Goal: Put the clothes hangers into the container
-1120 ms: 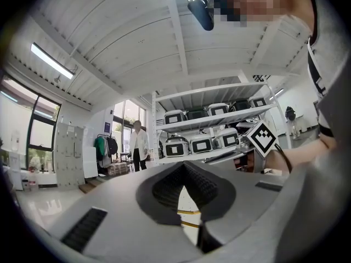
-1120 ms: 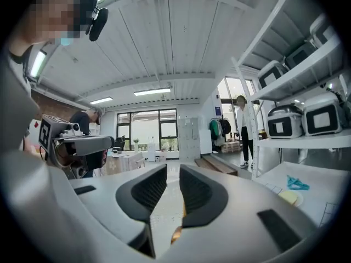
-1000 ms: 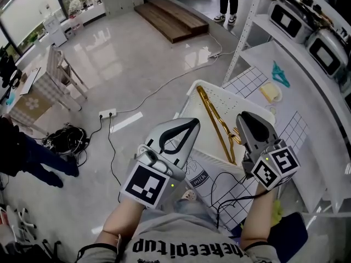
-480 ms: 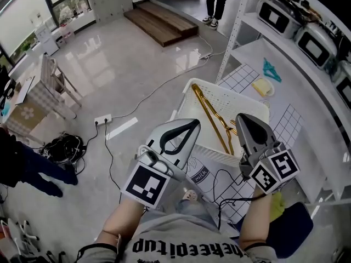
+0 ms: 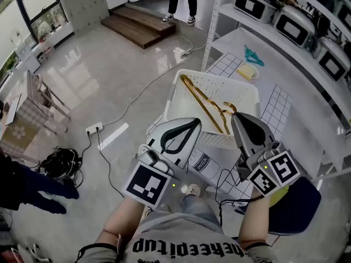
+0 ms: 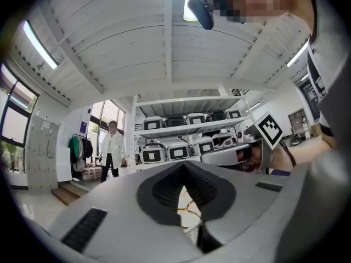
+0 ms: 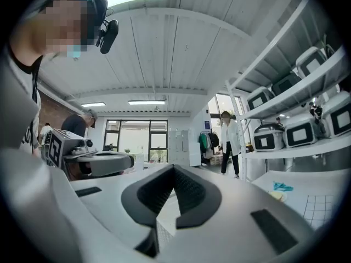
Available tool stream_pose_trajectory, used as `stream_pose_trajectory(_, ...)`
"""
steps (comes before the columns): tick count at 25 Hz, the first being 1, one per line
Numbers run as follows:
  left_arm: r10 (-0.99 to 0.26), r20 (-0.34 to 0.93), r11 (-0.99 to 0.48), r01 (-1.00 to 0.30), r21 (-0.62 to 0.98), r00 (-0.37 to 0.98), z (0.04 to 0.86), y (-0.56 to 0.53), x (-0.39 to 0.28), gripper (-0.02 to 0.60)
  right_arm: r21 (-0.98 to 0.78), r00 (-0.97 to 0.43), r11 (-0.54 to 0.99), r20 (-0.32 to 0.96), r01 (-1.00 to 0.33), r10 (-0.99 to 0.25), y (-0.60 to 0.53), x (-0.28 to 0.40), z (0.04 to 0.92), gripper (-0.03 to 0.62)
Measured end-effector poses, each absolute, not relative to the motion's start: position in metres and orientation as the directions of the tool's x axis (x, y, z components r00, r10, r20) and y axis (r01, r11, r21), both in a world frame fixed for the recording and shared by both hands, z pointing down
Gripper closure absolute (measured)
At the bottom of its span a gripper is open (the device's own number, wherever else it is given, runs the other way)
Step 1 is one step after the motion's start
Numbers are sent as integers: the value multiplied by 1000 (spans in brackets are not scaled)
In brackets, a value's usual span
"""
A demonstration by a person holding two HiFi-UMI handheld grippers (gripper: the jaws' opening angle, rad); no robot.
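Here left gripper (image 5: 193, 123), right gripper (image 5: 237, 118) tongs pressed together; gold hangers (image 5: 203, 103) partly hidden.

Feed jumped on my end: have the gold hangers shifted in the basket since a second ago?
No. The gold hangers lie on the same diagonal across the white basket, hooks toward its near right; only the view swung.

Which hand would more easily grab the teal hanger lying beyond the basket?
Probably the right: the teal hanger lies past the white basket's far right corner, on the right gripper's side; the left gripper would have to cross over. Both are shut and empty.
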State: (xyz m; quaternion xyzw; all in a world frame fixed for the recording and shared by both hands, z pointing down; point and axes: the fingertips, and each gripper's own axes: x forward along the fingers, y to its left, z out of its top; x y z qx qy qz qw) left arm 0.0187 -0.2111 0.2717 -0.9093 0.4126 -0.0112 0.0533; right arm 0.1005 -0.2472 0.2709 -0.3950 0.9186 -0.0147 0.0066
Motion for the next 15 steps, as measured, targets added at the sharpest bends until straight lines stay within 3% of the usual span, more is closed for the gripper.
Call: stream_pose_trajectory(15, -646, -17, -760, -645, -85, 763, 278, -127, 16, 566, -44, -612, 612, -4, -790, -791, -135, 81, 277, 583)
